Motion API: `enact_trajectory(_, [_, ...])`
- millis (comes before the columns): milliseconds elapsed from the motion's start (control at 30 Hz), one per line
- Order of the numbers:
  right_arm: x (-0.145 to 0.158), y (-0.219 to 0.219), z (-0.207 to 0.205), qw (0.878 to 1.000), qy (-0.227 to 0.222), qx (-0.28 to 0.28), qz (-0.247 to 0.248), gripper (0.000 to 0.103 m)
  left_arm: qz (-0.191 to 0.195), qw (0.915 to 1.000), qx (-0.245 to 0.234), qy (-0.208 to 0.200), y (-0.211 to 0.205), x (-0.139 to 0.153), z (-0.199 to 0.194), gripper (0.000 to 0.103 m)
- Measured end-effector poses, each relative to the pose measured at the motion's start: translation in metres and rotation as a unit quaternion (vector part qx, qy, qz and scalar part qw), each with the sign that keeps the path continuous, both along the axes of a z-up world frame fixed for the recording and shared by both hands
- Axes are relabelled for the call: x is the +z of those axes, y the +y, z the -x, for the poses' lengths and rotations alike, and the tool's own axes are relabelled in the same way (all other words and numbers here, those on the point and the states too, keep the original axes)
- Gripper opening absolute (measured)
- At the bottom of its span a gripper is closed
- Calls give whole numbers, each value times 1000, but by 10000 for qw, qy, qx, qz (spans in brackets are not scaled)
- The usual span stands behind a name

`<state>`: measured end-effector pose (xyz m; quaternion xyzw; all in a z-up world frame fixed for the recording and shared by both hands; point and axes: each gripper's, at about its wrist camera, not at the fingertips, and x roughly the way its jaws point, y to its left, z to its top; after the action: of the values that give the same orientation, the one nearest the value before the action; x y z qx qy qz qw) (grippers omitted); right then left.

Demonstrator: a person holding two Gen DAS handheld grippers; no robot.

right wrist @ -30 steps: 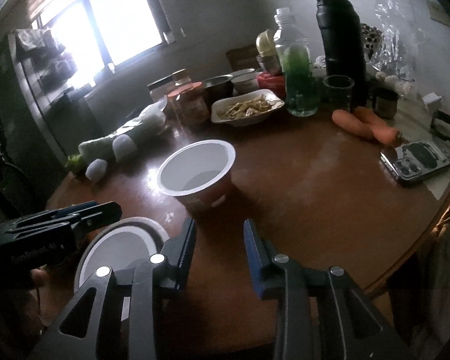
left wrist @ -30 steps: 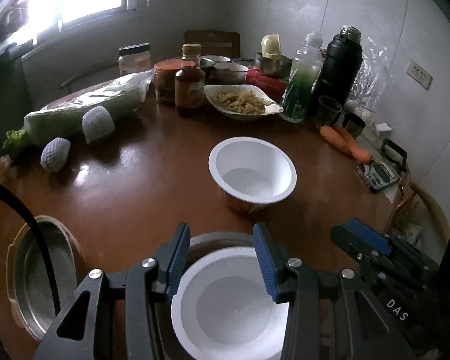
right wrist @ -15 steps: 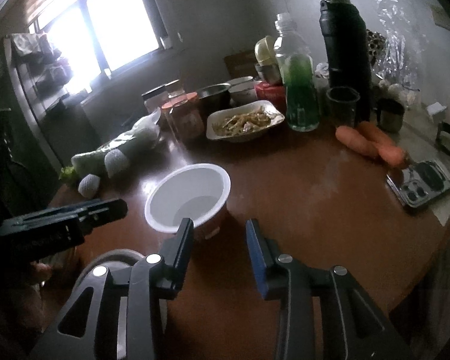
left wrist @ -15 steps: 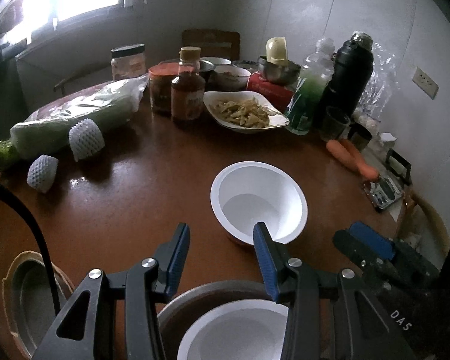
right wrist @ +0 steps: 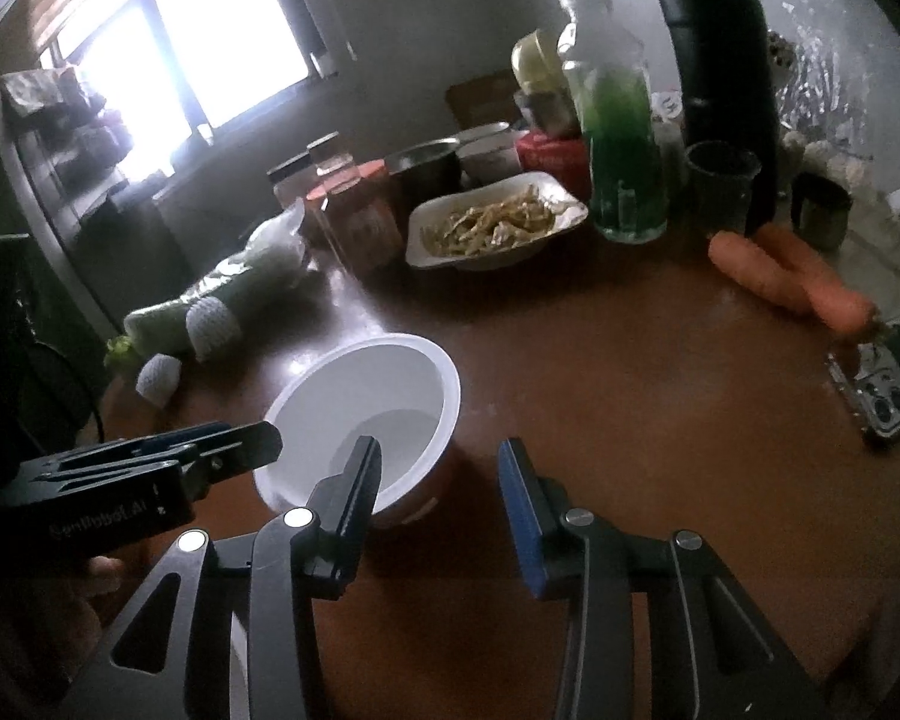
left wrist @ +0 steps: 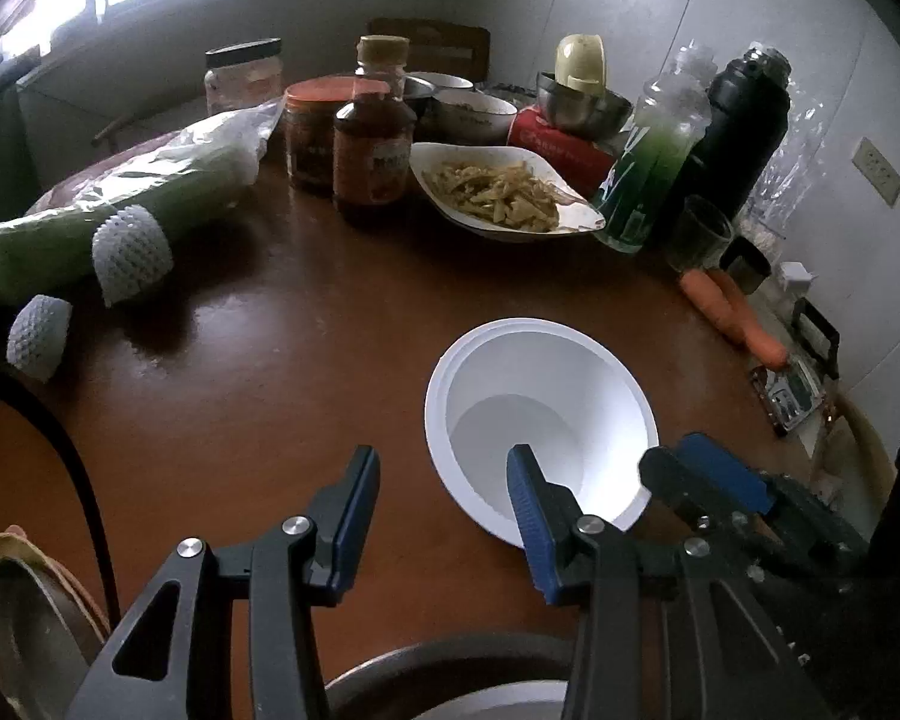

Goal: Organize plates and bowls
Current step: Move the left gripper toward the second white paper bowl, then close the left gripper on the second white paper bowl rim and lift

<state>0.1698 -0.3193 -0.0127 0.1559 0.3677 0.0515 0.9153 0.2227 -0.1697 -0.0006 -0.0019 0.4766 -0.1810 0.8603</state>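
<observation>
Brown round table (left wrist: 258, 396), cluttered along far edge. White bowl (left wrist: 540, 414) upright, mouth up, on near right part, no long axis. Left gripper (left wrist: 444, 480) empty, jaws apart; right gripper (right wrist: 438, 468) opening, left finger over bowl rim, nothing gripped.

Both wrist views look down closely, sharing the white bowl (left wrist: 540, 420).

A deep, round white plastic bowl (left wrist: 540, 420) stands upright and empty on the glossy brown wooden table (left wrist: 258, 372), its wide rim facing up and a reddish band showing low on its outer wall (right wrist: 432, 492). At the table's near edge, only the top of a second white bowl (left wrist: 498, 702) shows, nested in a grey-rimmed dish (left wrist: 426, 663).
</observation>
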Motion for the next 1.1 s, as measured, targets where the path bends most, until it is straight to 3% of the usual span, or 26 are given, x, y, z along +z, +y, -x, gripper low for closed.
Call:
enact_trajectory(467, [-14,6,-15,9996,73,277,-36,42,71,9990,108,438,-6,-21,-17,44])
enact_trajectory(600, [-14,8,-16,9994,40,346,-31,35,355,9975,-26,616,-8,-26,-19,39])
enact_trajectory(733, [-13,11,-15,9992,3,390,43,29,413,9971,-116,631,-11,-26,-18,30])
enact_trajectory(1100, [6,21,-5,9987,-170,444,165,28,442,9985,-95,309,-3,-4,-4,29])
